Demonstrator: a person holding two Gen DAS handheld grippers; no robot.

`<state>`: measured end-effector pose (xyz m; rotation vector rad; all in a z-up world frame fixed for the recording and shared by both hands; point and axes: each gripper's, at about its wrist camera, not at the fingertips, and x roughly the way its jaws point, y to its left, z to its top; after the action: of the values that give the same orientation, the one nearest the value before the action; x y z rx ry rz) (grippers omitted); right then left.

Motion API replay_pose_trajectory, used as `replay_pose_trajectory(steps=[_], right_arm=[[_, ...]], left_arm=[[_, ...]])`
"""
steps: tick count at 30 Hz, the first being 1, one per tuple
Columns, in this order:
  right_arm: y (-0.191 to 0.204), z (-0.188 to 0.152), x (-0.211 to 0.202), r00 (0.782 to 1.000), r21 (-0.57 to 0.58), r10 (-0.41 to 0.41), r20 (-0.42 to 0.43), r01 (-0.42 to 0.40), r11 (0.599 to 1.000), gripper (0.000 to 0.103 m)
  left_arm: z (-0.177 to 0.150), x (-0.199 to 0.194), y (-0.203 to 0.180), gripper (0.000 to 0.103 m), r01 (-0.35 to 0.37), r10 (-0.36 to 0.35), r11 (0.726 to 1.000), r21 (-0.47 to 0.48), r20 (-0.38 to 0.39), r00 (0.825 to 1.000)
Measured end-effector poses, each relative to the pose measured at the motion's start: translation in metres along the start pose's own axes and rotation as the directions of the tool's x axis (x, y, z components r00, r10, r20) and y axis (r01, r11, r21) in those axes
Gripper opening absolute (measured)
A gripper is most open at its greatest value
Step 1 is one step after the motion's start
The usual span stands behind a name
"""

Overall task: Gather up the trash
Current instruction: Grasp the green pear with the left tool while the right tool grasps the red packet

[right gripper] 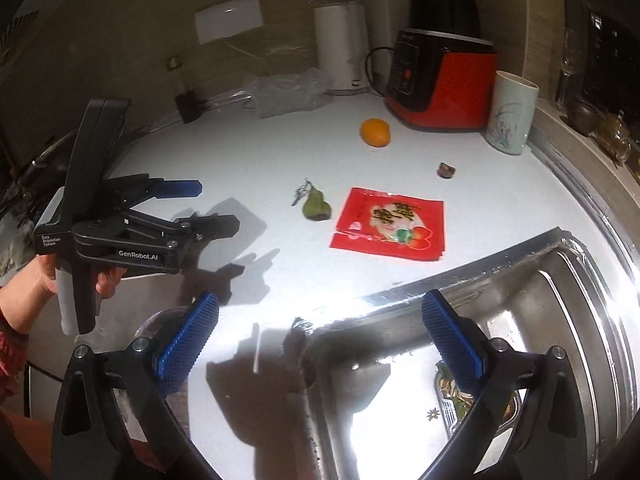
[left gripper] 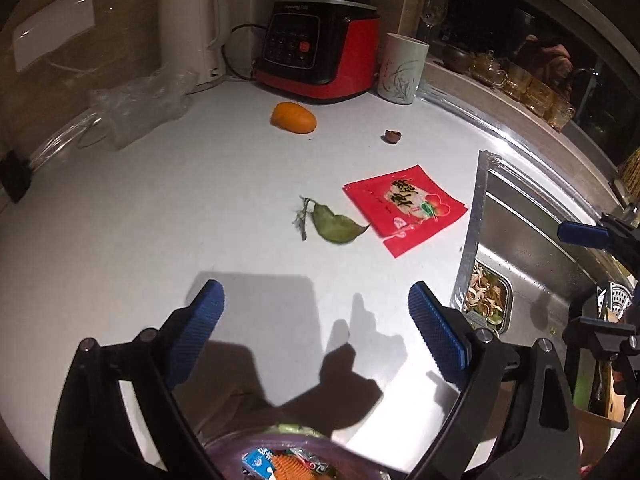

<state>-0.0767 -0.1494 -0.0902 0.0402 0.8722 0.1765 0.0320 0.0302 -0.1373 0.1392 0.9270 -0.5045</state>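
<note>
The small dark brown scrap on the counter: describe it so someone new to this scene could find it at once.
Start at the red and black blender base at the back of the white countertop, then the pale ceramic cup with a leaf print beside it. In front of that cup lies the small dark brown shell-like scrap, alone. It is far smaller and darker than the orange fruit or the red foil packet.

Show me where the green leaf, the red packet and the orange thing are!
green leaf (left gripper: 338, 226), left wrist view, middle of the blade.
red packet (right gripper: 390, 224), right wrist view, centre of its printed face.
orange thing (left gripper: 293, 117), left wrist view, middle of its rounded top.
</note>
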Motion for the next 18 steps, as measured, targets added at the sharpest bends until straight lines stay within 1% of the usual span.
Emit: replay_pose_trajectory(steps=[5,8,10,13,15,16,17,18], right_arm=[[-0.033,0.003,0.014,1.000,0.069,-0.025,-0.011,0.025,0.997,0.101],[-0.049,0.005,0.020,0.999,0.102,-0.037,-0.012,0.038,0.994,0.101],[-0.059,0.007,0.023,0.999,0.121,-0.047,-0.012,0.048,0.991,0.101],[-0.071,0.008,0.028,0.998,0.146,-0.056,-0.013,0.057,0.988,0.101],[-0.078,0.010,0.032,0.998,0.159,-0.063,-0.014,0.064,0.985,0.101],[-0.081,0.010,0.034,0.998,0.165,-0.064,-0.015,0.065,0.984,0.101],[-0.083,0.011,0.036,0.998,0.169,-0.062,-0.015,0.064,0.983,0.101],[-0.084,0.012,0.038,0.998,0.172,-0.062,-0.014,0.063,0.983,0.101]], left_arm=[[0.022,0.048,-0.010,0.089,0.037,-0.034,0.997,0.065,-0.046,0.998],[0.033,0.071,-0.011,0.089,0.056,-0.051,0.996,0.075,-0.069,0.996],[0.038,0.079,-0.009,0.087,0.061,-0.055,0.995,0.076,-0.075,0.996],[0.042,0.088,-0.006,0.075,0.068,-0.062,0.995,0.075,-0.084,0.995],[0.043,0.094,-0.006,0.058,0.066,-0.058,0.995,0.079,-0.097,0.994],[0.043,0.095,-0.006,0.055,0.063,-0.054,0.995,0.082,-0.105,0.993],[0.042,0.095,-0.006,0.052,0.054,-0.046,0.995,0.089,-0.093,0.995],[0.041,0.095,-0.006,0.047,0.050,-0.041,0.995,0.092,-0.091,0.995]])
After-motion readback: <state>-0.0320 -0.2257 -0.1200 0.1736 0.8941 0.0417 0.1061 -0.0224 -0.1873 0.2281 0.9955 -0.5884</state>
